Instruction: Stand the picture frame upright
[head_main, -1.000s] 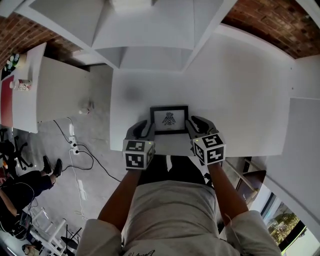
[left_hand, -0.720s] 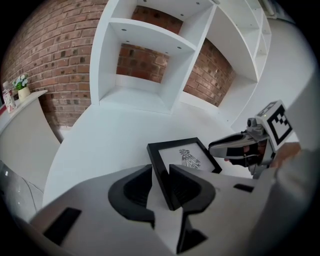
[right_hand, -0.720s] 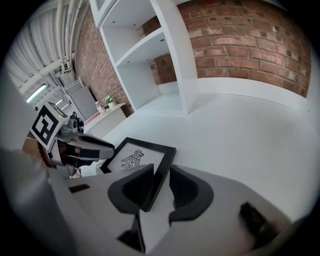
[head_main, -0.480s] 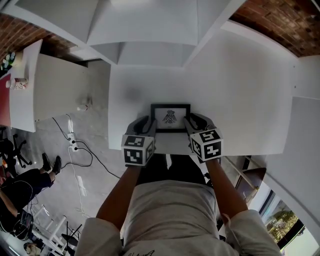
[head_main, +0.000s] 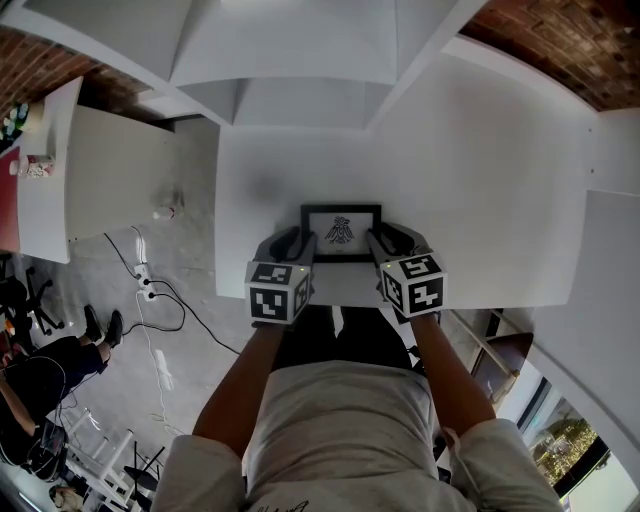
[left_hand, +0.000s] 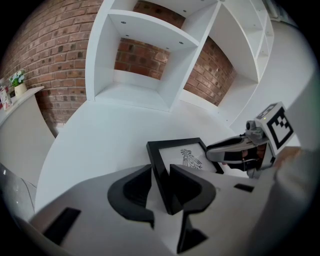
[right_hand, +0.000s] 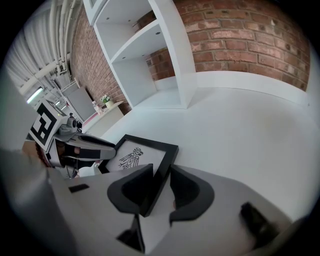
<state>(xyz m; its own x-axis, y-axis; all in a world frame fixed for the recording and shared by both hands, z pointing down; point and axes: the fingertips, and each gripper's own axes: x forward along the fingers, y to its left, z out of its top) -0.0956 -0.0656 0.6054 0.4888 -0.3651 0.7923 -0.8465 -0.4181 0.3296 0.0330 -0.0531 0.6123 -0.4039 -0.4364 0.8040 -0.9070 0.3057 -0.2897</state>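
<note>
Black picture frame (head_main: 341, 232) by the near edge of the white table (head_main: 480, 170), bird-like line print, no readable writing, left gripper (head_main: 300, 240) jaws opening around its left side, right gripper (head_main: 384, 237) jaws slack around its right side, back stand hidden, tilt unclear

picture frame (head_main: 341, 233) on white table (head_main: 480, 190), left gripper (head_main: 297, 243), jaws opening around its left edge, right gripper (head_main: 385, 241) at the right

Blind spots!
Back of the picture frame (head_main: 340, 232) hidden; clutter (head_main: 35, 167) on the side table (head_main: 110, 170) too tiny to name; person (head_main: 60, 362) at left, cut by the edge.
</note>
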